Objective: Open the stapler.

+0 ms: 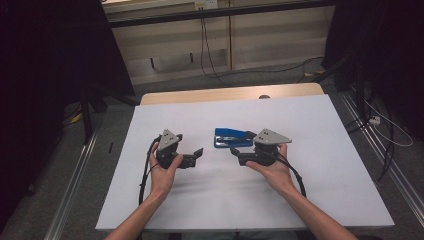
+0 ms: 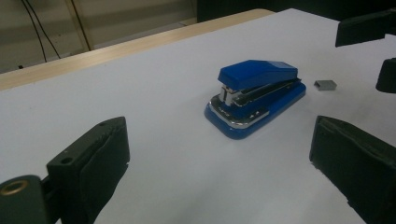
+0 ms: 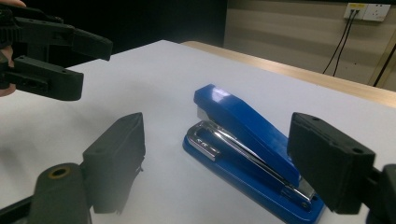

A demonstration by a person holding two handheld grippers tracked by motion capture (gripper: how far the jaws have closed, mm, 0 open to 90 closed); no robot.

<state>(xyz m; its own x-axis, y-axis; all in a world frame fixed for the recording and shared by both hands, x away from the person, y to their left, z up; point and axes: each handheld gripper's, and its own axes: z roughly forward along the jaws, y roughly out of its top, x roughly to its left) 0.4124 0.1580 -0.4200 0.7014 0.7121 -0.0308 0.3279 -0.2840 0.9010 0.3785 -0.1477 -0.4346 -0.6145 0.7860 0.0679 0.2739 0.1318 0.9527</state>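
A blue stapler with a chrome inner arm lies flat near the middle of the white table top. My left gripper is held just left of it, jaws open and empty, pointing right. My right gripper is at the stapler's near right end, open and pointing left. In the left gripper view the stapler lies ahead between the spread jaws, with a small grey strip of staples beside it. The stapler sits close between the jaws in the right gripper view, where the left gripper is at the upper left.
A wooden table edge runs behind the white sheet. Cables hang down the far wall and trail over the floor. Metal rails flank the table on both sides. Wall sockets are at the back.
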